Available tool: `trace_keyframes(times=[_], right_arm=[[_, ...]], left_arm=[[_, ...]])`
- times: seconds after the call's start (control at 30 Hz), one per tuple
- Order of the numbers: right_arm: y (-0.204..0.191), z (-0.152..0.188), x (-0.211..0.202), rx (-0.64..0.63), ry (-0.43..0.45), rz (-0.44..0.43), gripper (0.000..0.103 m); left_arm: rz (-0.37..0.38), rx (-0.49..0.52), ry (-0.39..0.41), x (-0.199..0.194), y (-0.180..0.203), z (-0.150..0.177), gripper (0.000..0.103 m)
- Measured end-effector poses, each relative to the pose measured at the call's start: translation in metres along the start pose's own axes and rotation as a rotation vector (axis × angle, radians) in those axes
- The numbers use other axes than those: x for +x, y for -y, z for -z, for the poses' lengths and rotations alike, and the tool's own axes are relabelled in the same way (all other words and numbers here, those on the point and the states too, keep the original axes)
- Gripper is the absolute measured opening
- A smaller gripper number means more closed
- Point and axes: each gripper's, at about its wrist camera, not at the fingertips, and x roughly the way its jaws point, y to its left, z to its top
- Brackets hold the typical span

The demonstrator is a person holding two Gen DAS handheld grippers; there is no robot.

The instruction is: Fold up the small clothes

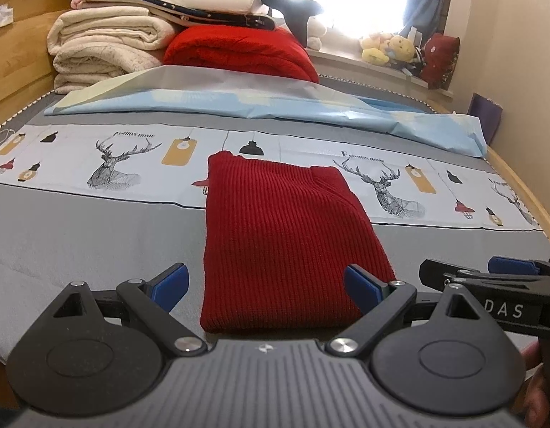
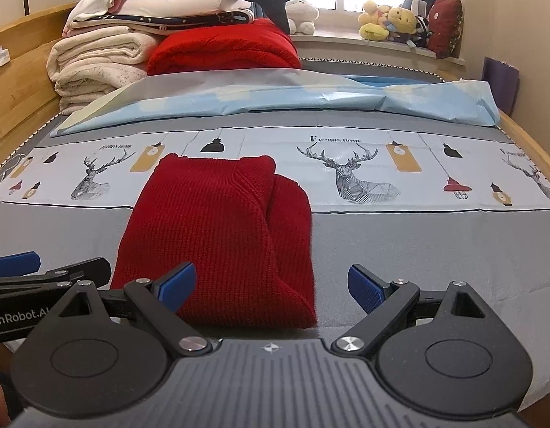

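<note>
A dark red ribbed knit garment (image 1: pixel 285 235) lies folded into a narrow rectangle on the grey bed sheet (image 1: pixel 89 235). It also shows in the right wrist view (image 2: pixel 217 235), with a second folded layer along its right side. My left gripper (image 1: pixel 266 287) is open and empty, just in front of the garment's near edge. My right gripper (image 2: pixel 271 287) is open and empty, at the garment's near right corner. The right gripper shows at the right edge of the left wrist view (image 1: pixel 495 278). The left gripper shows at the left edge of the right wrist view (image 2: pixel 43 271).
A patterned strip with deer prints (image 2: pixel 346 171) crosses the bed behind the garment. A light blue sheet (image 2: pixel 275 103) lies further back. Folded blankets and a red quilt (image 2: pixel 225 50) are stacked at the head. Wooden bed rails (image 2: pixel 18 82) run along both sides. Plush toys (image 2: pixel 389 21) sit on the windowsill.
</note>
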Motion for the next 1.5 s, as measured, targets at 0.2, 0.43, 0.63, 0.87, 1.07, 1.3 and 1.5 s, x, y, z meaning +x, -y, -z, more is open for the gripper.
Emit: trace_keyframes(times=[0.2,0.43,0.63,0.87,1.07,1.3,1.5], right_arm=[[-0.0009,0.0009,0.0002,-0.005,0.0,0.006,0.092],[-0.0033,0.0006,0.0014,-0.003,-0.003,0.012,0.092],[-0.0038,0.0001,0.0018,-0.003,-0.002,0.016,0.092],[-0.0032,0.0,0.0017,-0.004,-0.002,0.016,0.092],[-0.0034,0.0001,0.0018,-0.004,-0.002,0.016,0.092],[-0.0026,0.0,0.0019,-0.005,-0.003,0.017,0.092],[-0.0022,0.0002,0.0024,-0.002,-0.005,0.018,0.092]], left_arm=[[-0.003,0.009,-0.003,0.0019,0.0003,0.0012,0.096],[-0.002,0.012,0.002,0.0024,0.0014,0.0005,0.096],[-0.001,0.016,0.004,0.0027,-0.0001,0.0013,0.096],[0.002,0.015,0.007,0.0016,-0.0001,0.0027,0.096],[0.002,0.017,0.008,0.0008,0.0002,0.0033,0.096],[0.007,0.017,0.006,0.0011,-0.0004,0.0028,0.096],[0.006,0.021,0.011,0.0013,-0.0008,0.003,0.096]])
